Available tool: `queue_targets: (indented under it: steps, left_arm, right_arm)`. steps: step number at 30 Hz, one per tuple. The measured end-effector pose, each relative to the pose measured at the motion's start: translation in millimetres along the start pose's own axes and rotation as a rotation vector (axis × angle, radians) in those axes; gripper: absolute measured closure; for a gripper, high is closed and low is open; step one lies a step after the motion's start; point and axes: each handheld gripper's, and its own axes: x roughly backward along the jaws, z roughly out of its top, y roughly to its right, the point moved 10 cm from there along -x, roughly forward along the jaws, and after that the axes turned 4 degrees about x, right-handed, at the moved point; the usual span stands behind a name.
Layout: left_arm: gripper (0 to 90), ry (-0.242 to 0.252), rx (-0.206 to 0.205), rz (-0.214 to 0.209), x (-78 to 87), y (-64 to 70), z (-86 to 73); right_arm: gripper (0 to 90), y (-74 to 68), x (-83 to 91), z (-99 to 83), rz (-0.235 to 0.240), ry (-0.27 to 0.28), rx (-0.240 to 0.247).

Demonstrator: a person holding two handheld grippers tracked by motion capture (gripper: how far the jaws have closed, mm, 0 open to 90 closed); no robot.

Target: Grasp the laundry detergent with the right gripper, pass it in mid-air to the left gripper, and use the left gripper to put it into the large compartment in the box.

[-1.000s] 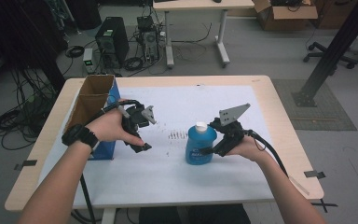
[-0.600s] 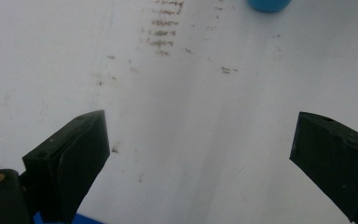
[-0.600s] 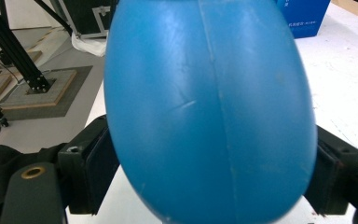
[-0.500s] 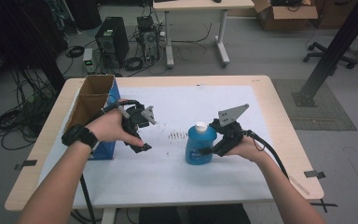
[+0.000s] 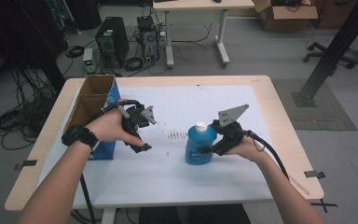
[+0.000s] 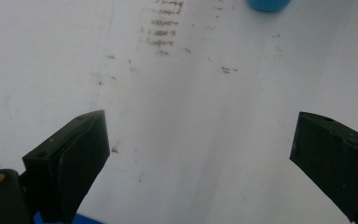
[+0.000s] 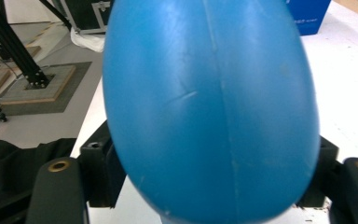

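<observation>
Clamping right gripper [image 5: 213,148] across smooth, likely slippery blue bottle [image 5: 199,148] at mid-body, probably light but squashable, left gripper [image 5: 139,135] wide open, empty.

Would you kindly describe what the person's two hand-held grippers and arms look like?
Both are black. The left hand-held gripper has two blocky black jaws, a brass-coloured fitting at one jaw's base, and a small grey plate on top. The right hand-held gripper carries a larger grey three-cornered plate and trails a black cable. The forearms are bare of sleeves; the left wrist wears a black watch.
</observation>
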Motion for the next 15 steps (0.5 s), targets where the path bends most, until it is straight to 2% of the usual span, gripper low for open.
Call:
queue_targets:
  steps: [7, 15]
  left_arm:
    - [5.0, 0.001, 0.000, -0.002, 0.3, 0.0, 0.1]
    - [4.8, 0.001, -0.003, 0.000, -0.4, -0.5, 0.6]
  right_arm:
    - [30.8, 0.0, 0.0, -1.8, 0.004, -0.001, -0.001]
    - [38.8, 0.5, 0.7, -4.6, 0.008, 0.003, 0.000]
